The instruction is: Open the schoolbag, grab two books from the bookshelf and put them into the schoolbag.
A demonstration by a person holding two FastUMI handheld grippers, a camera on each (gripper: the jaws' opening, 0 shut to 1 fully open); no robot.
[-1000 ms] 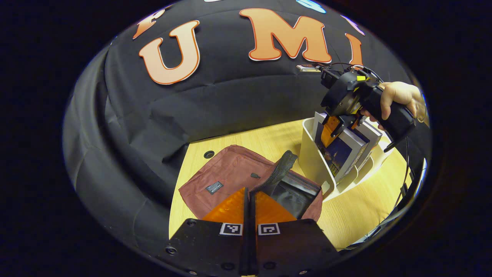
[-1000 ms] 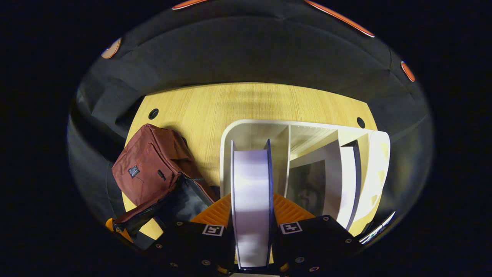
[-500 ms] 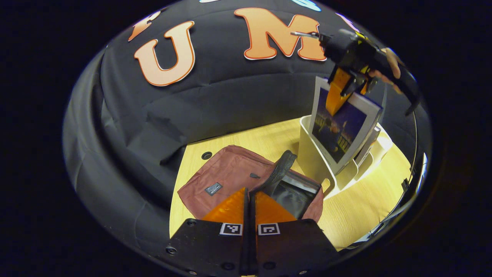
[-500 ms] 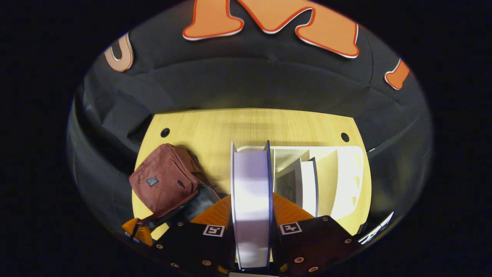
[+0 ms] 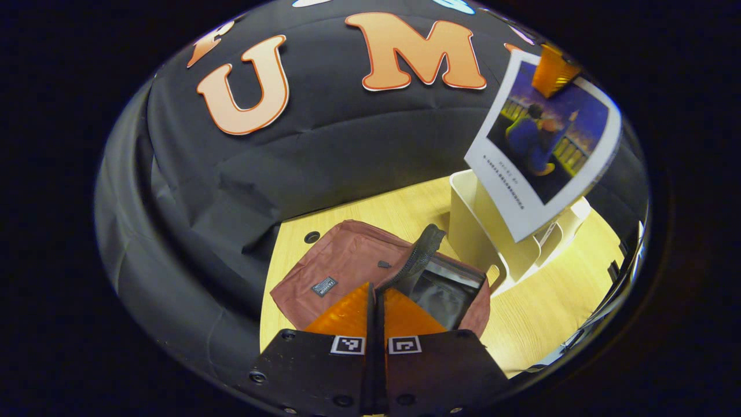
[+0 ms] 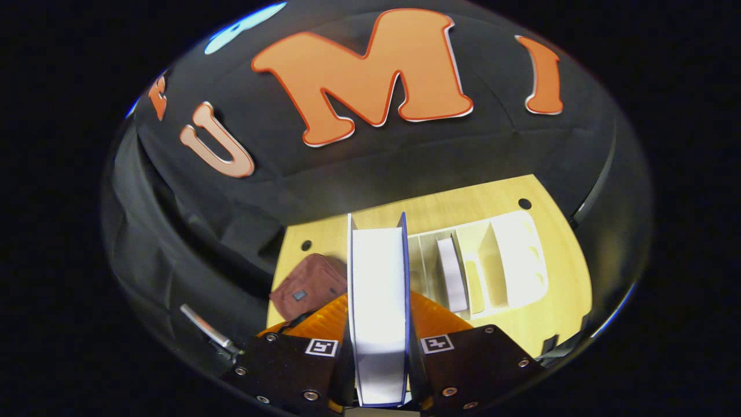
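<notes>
My right hand-held gripper clamps the book high above; the open schoolbag lies below-left, under my closed left hand-held gripper.

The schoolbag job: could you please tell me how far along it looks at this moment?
Done: the schoolbag lies unzipped on the table, its dark lining showing. In hand: the right gripper is shut on the first book, held in the air above the bookshelf. Left: put it into the bag, then fetch the second book standing in the shelf.
</notes>
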